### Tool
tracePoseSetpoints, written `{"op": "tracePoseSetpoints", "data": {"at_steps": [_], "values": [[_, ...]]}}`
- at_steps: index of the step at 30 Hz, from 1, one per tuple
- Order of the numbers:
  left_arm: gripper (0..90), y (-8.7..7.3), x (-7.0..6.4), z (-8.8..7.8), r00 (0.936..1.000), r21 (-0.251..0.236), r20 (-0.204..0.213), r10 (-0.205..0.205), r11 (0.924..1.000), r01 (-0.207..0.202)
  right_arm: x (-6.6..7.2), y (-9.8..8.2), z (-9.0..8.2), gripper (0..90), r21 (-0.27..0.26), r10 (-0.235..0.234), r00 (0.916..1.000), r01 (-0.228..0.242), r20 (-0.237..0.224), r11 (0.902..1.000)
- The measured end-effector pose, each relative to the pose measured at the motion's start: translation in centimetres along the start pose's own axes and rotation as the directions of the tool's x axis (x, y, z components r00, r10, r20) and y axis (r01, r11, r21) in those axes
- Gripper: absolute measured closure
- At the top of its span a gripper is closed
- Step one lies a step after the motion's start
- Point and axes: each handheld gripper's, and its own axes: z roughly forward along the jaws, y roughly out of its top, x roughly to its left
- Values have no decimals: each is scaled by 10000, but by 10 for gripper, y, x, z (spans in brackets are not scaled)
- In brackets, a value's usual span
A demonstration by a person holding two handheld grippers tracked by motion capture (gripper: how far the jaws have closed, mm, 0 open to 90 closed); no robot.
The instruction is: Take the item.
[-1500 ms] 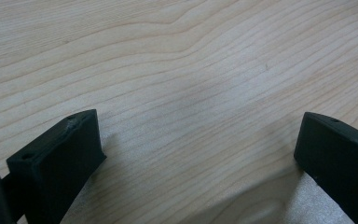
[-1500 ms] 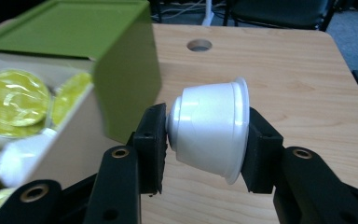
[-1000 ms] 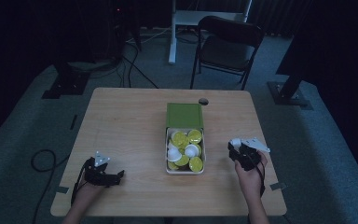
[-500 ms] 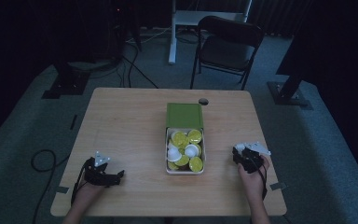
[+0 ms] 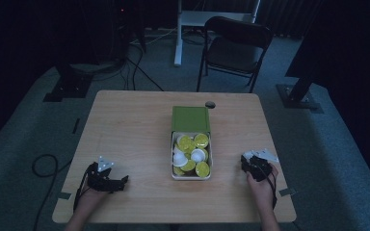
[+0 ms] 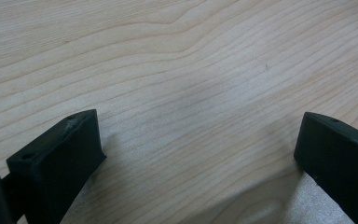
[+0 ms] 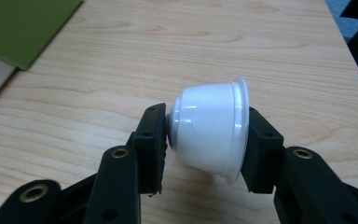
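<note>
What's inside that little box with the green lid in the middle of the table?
The box holds a heap of small capsules, some with yellow-green tops, some white. Whatever lies beneath that top layer, and the box's bottom, is covered. Its green lid stands folded back.

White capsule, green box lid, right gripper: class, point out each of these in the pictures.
white capsule (image 7: 209, 135), right gripper view, on its side wall.
green box lid (image 5: 190, 119), high view, on its flat top.
right gripper (image 7: 204, 140), right gripper view, midway between its fingertips.

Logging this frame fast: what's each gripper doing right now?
Left gripper: open, nothing between its jaws, low over the table.
Right gripper: shut on the white capsule, clamped on its side, base to rim.
</note>
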Motion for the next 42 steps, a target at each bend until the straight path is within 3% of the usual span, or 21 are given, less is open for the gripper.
{"op": "tracePoseSetpoints", "data": {"at_steps": [5,10,14,16,28,35,42], "values": [[8,0,0,0,10000,3,-1,2,10000,-2,-2,-4,3,564,81,353,9991,-351,-239,9993],[8,0,0,0,10000,4,-1,2,10000,-2,0,-5,5,542,324,350,9989,-340,-308,9989],[8,0,0,0,10000,4,-1,1,10000,-1,1,-5,7,444,473,154,9994,-140,-296,9988],[8,0,0,0,10000,3,0,1,10000,-1,2,-4,7,406,538,183,9984,-154,-529,9984],[8,0,0,0,10000,-1,4,1,10000,-1,6,7,2,244,236,176,9965,-157,-817,9996],[8,0,0,0,10000,0,-1,-2,10000,2,8,17,-5,221,-35,2,9954,-5,-960,10000],[8,0,0,0,10000,-4,5,-2,10000,2,15,26,-14,220,-404,-237,9895,181,-1424,9990]]}}
